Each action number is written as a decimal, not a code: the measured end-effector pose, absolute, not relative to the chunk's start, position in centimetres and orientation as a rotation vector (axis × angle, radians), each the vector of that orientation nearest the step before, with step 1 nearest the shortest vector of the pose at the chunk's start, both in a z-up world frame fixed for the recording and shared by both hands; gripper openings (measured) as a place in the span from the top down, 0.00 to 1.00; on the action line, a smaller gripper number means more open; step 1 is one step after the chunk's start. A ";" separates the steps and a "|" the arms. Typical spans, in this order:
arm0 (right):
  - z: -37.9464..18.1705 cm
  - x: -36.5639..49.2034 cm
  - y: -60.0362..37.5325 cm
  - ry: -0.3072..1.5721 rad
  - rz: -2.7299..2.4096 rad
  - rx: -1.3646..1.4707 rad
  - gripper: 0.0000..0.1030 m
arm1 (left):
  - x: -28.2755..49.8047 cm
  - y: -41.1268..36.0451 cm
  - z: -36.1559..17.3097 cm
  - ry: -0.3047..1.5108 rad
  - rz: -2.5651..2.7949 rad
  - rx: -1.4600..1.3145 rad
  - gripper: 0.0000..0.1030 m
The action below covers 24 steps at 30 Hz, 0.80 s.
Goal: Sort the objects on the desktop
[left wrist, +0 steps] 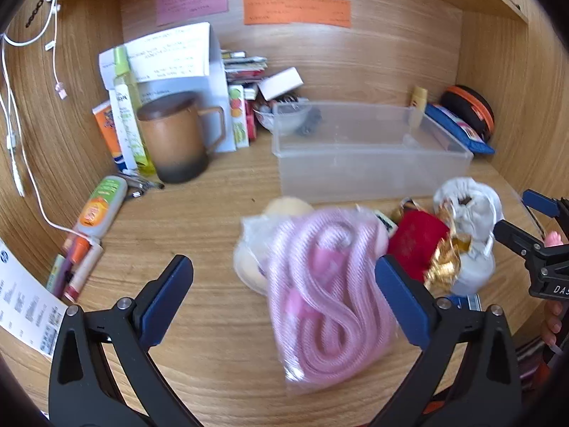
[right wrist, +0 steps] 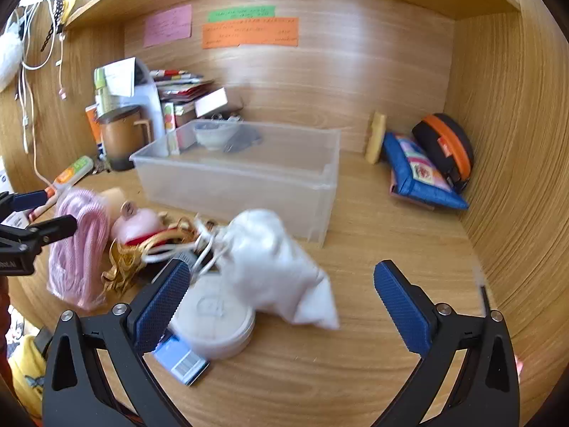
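A pink coiled cable in a clear bag (left wrist: 325, 299) lies on the wooden desk between the wide-apart fingers of my left gripper (left wrist: 284, 295), which is open and not touching it. To its right sit a red pouch with gold ribbon (left wrist: 418, 242) and a white drawstring bag (left wrist: 469, 210). In the right wrist view the white drawstring bag (right wrist: 274, 267) rests on a round white tin (right wrist: 217, 323), between the fingers of my open right gripper (right wrist: 281, 302). The pink cable bag (right wrist: 76, 249) stands at the left there. An empty clear plastic bin (left wrist: 366, 149) (right wrist: 245, 174) sits behind the pile.
A brown mug (left wrist: 177, 135), tubes, a bottle and stacked boxes crowd the back left. A blue pouch (right wrist: 419, 174) and a black-and-orange case (right wrist: 448, 146) lean in the back right corner. A small blue card (right wrist: 181, 359) lies by the tin. White cables hang on the left wall.
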State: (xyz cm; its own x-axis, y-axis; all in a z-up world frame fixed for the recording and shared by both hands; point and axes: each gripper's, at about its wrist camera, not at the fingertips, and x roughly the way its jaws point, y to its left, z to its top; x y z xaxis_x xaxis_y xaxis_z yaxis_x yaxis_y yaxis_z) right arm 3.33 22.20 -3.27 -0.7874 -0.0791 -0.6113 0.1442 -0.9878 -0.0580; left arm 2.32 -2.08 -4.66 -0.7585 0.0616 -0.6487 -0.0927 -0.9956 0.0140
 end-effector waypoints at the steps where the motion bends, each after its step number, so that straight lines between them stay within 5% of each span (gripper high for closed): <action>1: -3.4 3.5 22.1 0.146 -2.852 0.979 0.00 | 2.4 -1.9 -4.8 0.062 2.867 -1.056 0.00; 7: -5.3 4.1 22.0 0.070 -2.768 1.046 0.00 | 2.3 -1.1 -6.6 0.011 2.848 -1.102 0.00; 24: -6.9 -1.5 23.1 0.230 -2.742 1.121 0.00 | 0.3 -0.1 -10.0 -0.058 2.733 -1.252 0.00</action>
State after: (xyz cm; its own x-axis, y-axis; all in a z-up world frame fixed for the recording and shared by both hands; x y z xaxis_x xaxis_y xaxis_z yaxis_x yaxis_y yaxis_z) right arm -1.52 23.07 -6.86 -0.7027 -0.0986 -0.7046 0.2146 -0.9736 -0.0778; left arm 0.29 -0.08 -10.04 -0.6457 0.1384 -0.7509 -0.1067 -0.9901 -0.0908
